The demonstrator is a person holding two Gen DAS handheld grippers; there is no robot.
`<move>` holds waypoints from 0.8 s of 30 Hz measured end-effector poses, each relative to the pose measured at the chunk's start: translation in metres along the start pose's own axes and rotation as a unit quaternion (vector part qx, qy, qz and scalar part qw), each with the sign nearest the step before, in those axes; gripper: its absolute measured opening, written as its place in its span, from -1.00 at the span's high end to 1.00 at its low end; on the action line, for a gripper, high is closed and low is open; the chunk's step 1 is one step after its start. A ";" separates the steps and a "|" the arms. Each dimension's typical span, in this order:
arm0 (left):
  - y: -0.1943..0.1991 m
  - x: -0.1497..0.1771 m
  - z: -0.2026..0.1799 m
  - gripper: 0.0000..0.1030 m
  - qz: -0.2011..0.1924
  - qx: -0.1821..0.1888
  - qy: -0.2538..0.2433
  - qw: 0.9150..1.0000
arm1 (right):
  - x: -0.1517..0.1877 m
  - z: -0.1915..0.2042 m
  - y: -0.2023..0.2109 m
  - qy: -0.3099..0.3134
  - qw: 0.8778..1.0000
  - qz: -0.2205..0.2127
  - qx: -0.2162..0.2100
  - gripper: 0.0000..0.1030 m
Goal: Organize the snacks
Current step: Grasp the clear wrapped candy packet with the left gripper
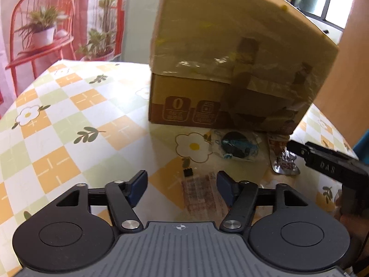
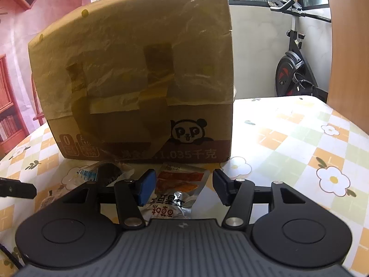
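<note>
A taped cardboard box (image 1: 230, 69) stands on the checkered table; it also fills the right wrist view (image 2: 138, 80). Three snack packets lie in front of it. A clear packet with reddish print (image 1: 203, 194) lies flat between the fingers of my open left gripper (image 1: 182, 187). A clear packet with a dark round snack (image 1: 235, 147) lies nearer the box, also in the right wrist view (image 2: 103, 173). A silver and orange foil packet (image 2: 177, 189) lies between the fingers of my open right gripper (image 2: 182, 187); it also shows in the left wrist view (image 1: 283, 157). The right gripper's finger shows at the right (image 1: 322, 159).
The table (image 1: 57, 127) has a checkered cloth with flower prints. An orange chair with a potted plant (image 1: 41, 30) stands behind it at the left. An exercise bike (image 2: 297, 53) stands behind the table at the right. The left gripper's finger shows at the left edge (image 2: 16, 188).
</note>
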State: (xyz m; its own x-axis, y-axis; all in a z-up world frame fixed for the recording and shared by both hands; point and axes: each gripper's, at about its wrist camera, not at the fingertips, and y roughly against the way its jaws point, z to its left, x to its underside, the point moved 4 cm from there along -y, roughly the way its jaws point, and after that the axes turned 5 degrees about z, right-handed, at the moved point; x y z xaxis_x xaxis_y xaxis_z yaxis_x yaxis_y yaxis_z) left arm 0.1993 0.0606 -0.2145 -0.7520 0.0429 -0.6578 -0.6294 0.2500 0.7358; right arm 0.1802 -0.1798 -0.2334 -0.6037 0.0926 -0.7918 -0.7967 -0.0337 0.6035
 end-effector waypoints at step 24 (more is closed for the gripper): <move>-0.020 0.014 -0.009 0.49 -0.004 -0.028 -0.012 1.000 | 0.003 0.007 -0.005 0.012 1.000 0.011 -0.004 -0.12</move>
State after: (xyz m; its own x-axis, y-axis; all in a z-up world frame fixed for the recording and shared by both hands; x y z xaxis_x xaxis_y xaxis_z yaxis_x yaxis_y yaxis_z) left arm 0.1991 0.0478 -0.2371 -0.7421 0.0644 -0.6672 -0.6463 0.1952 0.7377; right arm 0.1828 -0.1723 -0.2382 -0.6217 0.0678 -0.7803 -0.7832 -0.0437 0.6203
